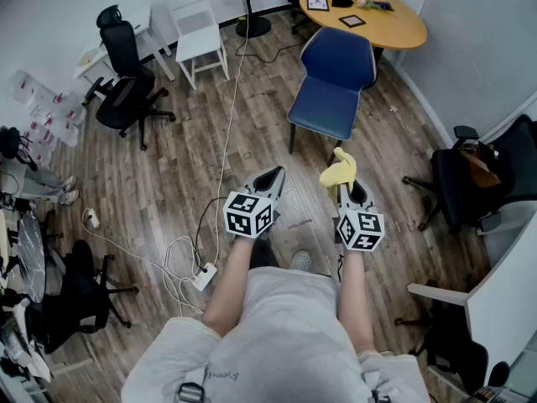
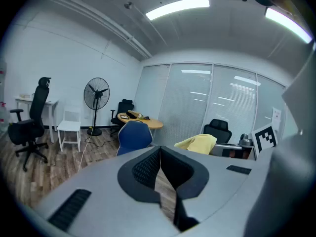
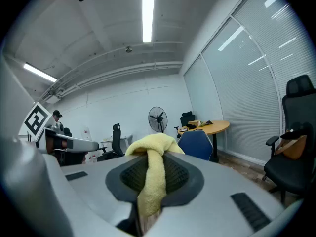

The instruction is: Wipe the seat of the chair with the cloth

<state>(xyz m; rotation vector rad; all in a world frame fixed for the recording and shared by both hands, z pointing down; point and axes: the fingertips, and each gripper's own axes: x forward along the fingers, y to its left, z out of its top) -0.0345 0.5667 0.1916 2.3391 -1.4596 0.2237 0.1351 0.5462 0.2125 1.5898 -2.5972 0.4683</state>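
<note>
In the lower middle of the head view, your right gripper (image 1: 345, 188) is clamped on the soft yellow cloth (image 1: 339, 171), your left gripper (image 1: 271, 180) closed and empty, both well short of the blue padded chair (image 1: 336, 61) above, whose seat (image 1: 323, 117) looks not yet wiped.

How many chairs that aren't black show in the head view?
2. The blue chair stands beside the round table; the white chair stands left of it, near the fan's base. Others may be hidden past the frame edges.
</note>
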